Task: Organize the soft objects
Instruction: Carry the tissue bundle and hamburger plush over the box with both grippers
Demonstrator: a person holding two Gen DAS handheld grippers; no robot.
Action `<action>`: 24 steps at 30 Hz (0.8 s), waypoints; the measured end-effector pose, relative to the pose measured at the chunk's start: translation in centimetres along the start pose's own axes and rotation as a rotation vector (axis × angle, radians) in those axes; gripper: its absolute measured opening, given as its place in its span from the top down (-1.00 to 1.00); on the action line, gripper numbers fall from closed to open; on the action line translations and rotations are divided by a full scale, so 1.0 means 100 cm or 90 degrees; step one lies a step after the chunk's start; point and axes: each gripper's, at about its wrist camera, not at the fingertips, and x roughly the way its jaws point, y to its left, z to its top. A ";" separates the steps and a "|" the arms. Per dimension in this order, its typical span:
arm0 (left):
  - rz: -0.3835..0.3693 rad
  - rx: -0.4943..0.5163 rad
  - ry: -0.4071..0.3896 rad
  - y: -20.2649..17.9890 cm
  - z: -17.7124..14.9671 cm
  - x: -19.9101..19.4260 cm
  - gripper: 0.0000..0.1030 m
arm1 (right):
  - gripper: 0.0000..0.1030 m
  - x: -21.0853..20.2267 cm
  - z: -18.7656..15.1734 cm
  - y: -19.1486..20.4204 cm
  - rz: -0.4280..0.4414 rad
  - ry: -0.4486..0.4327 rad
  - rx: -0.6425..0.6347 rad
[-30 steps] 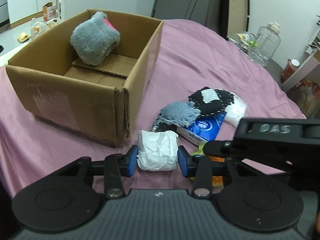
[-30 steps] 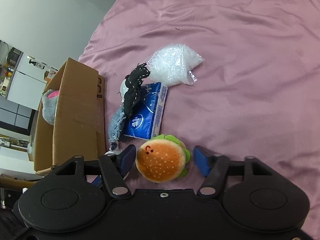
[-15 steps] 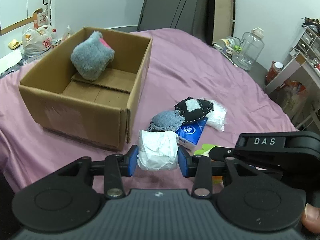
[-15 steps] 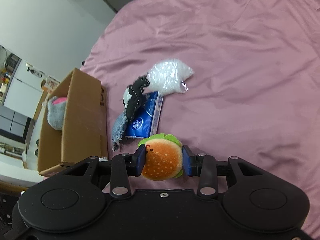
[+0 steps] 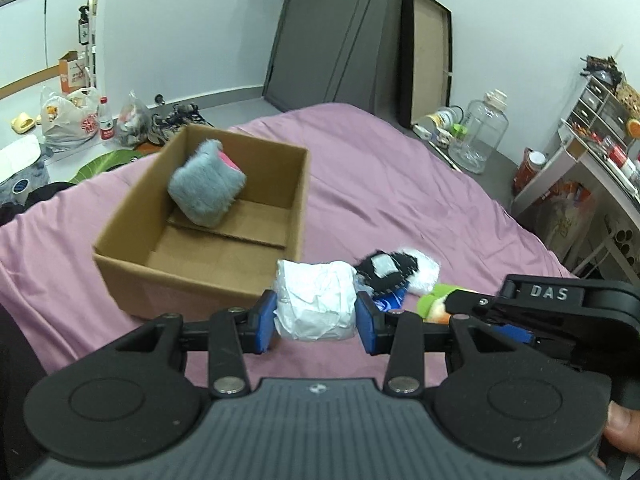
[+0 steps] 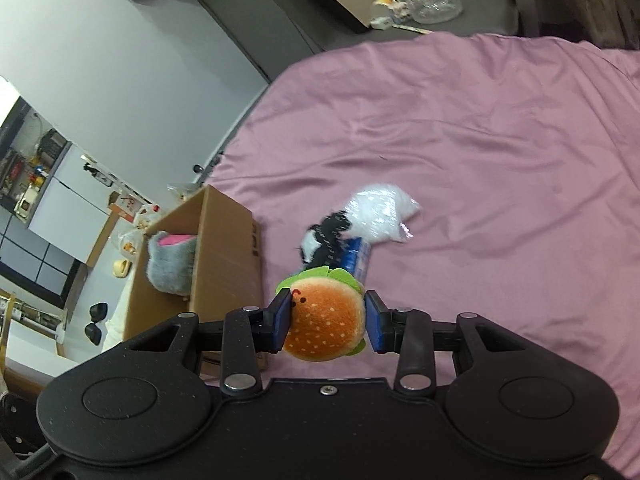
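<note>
Blue pads [image 5: 267,322] around crinkled white bundle [image 5: 315,305]

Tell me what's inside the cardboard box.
In the box, one grey plush with a pink patch leans in the far corner; the rest of the floor shows bare. The near wall hides the front strip.

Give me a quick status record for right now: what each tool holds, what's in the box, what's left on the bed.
left tool: shut on crumpled white paper-wrapped bundle
right tool: shut on orange burger plush toy
open brown cardboard box: holds fluffy grey-and-pink plush
left on purple bedsheet: black-and-white fabric pouch, blue tissue pack, clear plastic bag, bunched together beside the box
</note>
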 end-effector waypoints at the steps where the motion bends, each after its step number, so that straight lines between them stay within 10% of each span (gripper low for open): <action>1: 0.002 -0.003 -0.001 0.004 0.003 -0.001 0.20 | 0.27 0.000 0.001 0.003 0.003 -0.002 -0.006; 24: 0.063 -0.027 -0.033 0.066 0.047 0.016 0.20 | 0.27 0.012 0.021 0.075 0.078 -0.049 -0.103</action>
